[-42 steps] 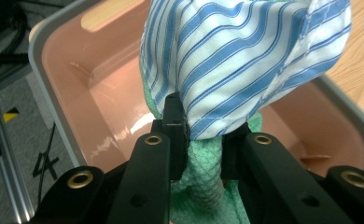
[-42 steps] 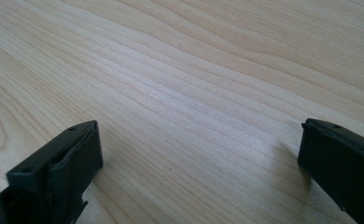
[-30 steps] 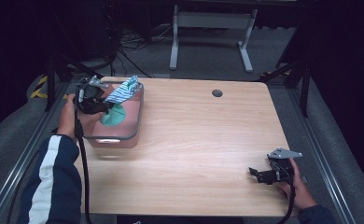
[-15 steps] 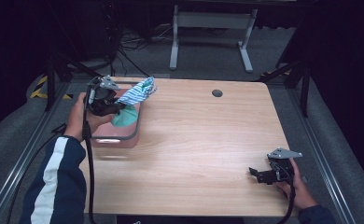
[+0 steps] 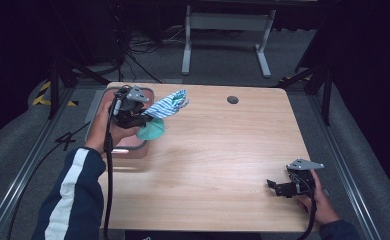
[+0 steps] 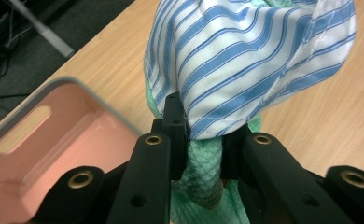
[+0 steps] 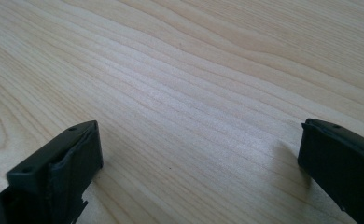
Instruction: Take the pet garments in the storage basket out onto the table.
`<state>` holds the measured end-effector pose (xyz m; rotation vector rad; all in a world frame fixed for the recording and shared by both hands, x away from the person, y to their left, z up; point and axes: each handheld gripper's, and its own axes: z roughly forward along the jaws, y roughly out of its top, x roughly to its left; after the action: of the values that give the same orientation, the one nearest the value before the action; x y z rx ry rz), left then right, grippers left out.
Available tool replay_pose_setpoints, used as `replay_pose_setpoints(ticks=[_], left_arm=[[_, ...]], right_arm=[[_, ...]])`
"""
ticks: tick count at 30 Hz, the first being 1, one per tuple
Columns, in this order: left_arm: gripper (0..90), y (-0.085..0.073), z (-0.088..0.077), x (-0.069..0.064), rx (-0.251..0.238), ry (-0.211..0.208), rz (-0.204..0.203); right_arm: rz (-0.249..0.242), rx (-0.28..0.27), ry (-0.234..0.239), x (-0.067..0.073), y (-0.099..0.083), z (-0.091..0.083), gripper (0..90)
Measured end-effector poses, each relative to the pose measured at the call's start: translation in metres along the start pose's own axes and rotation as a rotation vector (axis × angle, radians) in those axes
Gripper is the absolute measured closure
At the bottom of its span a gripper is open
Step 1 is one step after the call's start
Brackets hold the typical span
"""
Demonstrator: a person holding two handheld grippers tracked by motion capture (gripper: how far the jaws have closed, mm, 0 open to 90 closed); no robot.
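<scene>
My left gripper is shut on a bunch of cloth: a blue-and-white striped cloth and a green knitted cloth, both hanging above the right rim of a pink tray. In the left gripper view the striped cloth fans out past the jaws, the green cloth is pinched between them, and the pink tray lies at the left with nothing in it. My right gripper rests low at the table's front right, its jaws open wide over bare wood.
The wooden table has a dark round hole near its far edge. A metal stand and cables lie on the floor behind. Metal rails run along both sides of the table.
My left gripper has carried the striped and green cloths rightward, from over the pink tray towards its right rim. The right gripper has stayed in place.
</scene>
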<state>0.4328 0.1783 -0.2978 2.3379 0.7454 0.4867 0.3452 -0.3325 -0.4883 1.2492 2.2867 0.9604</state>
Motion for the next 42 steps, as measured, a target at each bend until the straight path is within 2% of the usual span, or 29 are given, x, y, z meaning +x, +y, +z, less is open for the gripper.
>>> replay_pose_setpoints(ticks=[8, 15, 16, 17, 26, 31, 35, 36, 42], left_arm=[[78.1, 0.015, 0.021, -0.024, 0.011, -0.061, 0.066], [78.1, 0.022, 0.039, -0.039, 0.038, -0.098, 0.103], [78.1, 0.023, 0.045, -0.043, 0.043, -0.115, 0.110], [78.1, 0.023, 0.045, -0.043, 0.043, -0.115, 0.110], [78.0, 0.023, 0.079, -0.062, 0.087, -0.169, 0.132], [78.0, 0.022, 0.094, -0.070, 0.107, -0.181, 0.142], [77.9, 0.021, 0.107, -0.078, 0.131, -0.191, 0.138], [77.8, 0.020, 0.114, -0.082, 0.139, -0.205, 0.141], [77.5, 0.017, 0.131, -0.093, 0.155, -0.224, 0.140]], right_arm=[[-0.001, 0.000, 0.000, 0.000, 0.000, 0.000, 0.2], [0.001, 0.001, 0.001, 0.000, 0.000, 0.000, 0.2], [0.001, 0.001, 0.000, 0.000, 0.000, 0.000, 0.2], [0.001, 0.001, 0.000, 0.000, 0.000, 0.000, 0.2], [-0.001, -0.001, 0.000, 0.000, 0.000, 0.000, 0.2], [0.001, 0.001, 0.001, 0.000, 0.000, 0.000, 0.2], [0.001, 0.001, 0.000, 0.000, 0.000, 0.000, 0.2], [0.001, 0.001, 0.001, 0.000, 0.000, 0.000, 0.2], [0.001, 0.000, 0.000, 0.000, 0.000, 0.000, 0.2]])
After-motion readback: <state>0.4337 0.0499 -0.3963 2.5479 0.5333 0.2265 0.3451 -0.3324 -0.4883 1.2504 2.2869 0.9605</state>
